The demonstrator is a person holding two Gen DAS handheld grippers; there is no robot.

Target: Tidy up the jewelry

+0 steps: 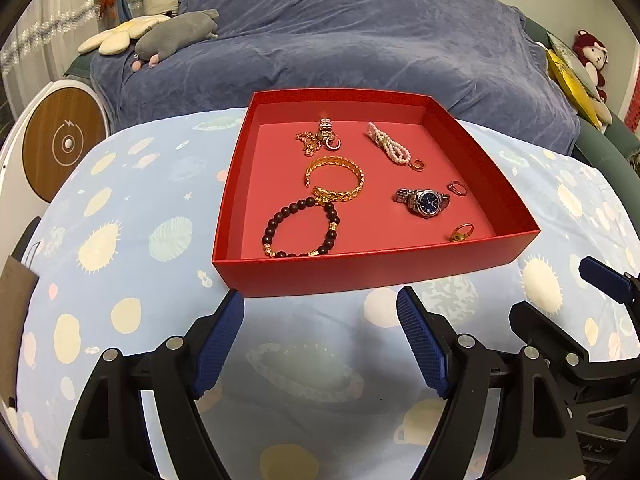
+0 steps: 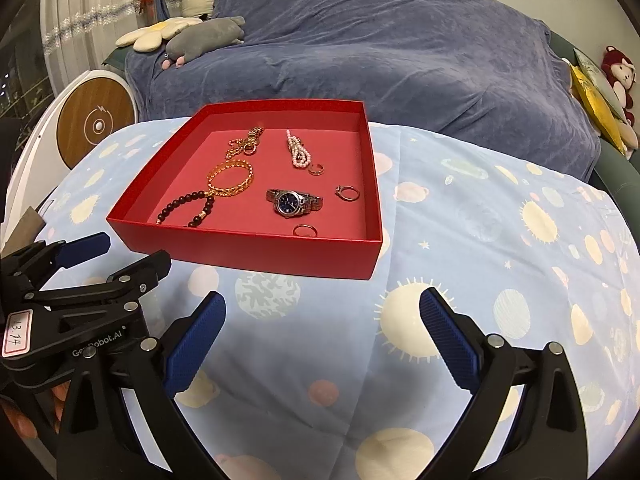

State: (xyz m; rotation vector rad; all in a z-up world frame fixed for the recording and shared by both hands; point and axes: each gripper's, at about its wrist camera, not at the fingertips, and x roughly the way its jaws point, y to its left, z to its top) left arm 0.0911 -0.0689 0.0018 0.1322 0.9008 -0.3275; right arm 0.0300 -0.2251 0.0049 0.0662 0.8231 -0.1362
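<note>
A red box [image 1: 360, 270] [image 2: 256, 254] sits on a light blue patterned cloth. Inside lie a dark bead bracelet [image 1: 300, 228] [image 2: 188, 204], a gold cuff [image 1: 336, 178] [image 2: 231, 179], a gold chain [image 1: 308, 142] [image 2: 244, 142], a pink pearl bracelet [image 1: 386, 144] [image 2: 298, 150], a blue-faced watch [image 1: 424, 201] [image 2: 292, 202] and three rings [image 1: 461, 233] [image 2: 306, 231]. My left gripper [image 1: 320, 340] is open and empty in front of the box. My right gripper [image 2: 322, 338] is open and empty, to the right of the left one [image 2: 96, 256].
The cloth [image 1: 132, 264] [image 2: 500, 240] covers a rounded table. Behind it is a sofa under a blue-grey blanket [image 1: 340, 40] [image 2: 400, 52] with plush toys. A round white and wood device [image 1: 60, 140] [image 2: 94, 124] stands at the left.
</note>
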